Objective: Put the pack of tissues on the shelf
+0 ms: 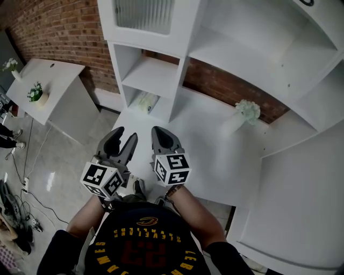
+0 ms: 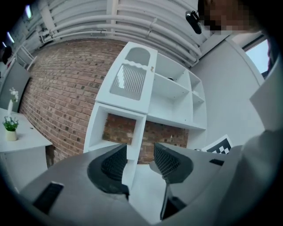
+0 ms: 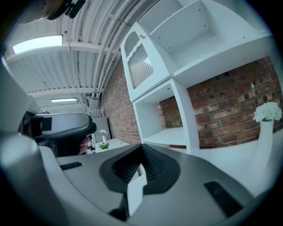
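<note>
A pale pack of tissues lies in the low cubby of the white shelf unit, on the cubby's floor next to the counter. Both grippers hover near the counter's front edge, well short of the pack. My left gripper is open with nothing between its fingers; the left gripper view shows the gap framing the cubby's divider. Beside it on the right, my right gripper is shut and empty, its jaws meeting in the right gripper view. Neither gripper view shows the pack.
A white vase of white flowers stands on the counter against the brick wall, also in the right gripper view. Above the cubby is a ribbed-glass cabinet door. A white side table with a potted plant stands at left.
</note>
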A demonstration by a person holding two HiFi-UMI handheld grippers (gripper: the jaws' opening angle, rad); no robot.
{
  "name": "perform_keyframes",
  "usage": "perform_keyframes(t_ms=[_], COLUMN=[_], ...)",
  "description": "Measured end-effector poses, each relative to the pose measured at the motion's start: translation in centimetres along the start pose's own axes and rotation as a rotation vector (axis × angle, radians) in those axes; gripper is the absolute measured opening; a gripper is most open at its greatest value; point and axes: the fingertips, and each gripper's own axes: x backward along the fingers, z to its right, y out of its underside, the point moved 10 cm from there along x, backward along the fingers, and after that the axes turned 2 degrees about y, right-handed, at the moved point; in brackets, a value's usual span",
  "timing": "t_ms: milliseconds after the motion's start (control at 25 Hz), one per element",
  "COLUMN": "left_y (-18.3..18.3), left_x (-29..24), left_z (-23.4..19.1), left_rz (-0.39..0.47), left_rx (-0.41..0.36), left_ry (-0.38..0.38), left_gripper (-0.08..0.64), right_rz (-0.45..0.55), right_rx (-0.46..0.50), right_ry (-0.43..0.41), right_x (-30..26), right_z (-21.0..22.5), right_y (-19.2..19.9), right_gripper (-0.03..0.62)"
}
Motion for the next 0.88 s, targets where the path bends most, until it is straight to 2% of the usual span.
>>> perform_keyframes(t_ms=[200, 440, 880], left_y=[-2.5, -4.3, -5.6], left_x=[0.3, 0.5, 1.3], left_z=[0.9, 1.4, 1.9], left_rz=[0.071, 0.117, 0.148], left_rx=[-0.02, -0.048, -0.066], left_ry=[0.015, 0.027, 0.03], left_gripper=[0.193, 0.193, 0.193], right_rz=[0.087, 0.186, 0.261], right_rx=[0.027, 0.081, 0.171], right_ry=[-0.031, -0.066, -0.1], right_x=[0.9, 1.8, 3.1], right_z=[-0.9, -2.3, -4.5], right_y=[-3.3, -6.6, -8.7], right_gripper=[-0.002, -0.002, -0.002])
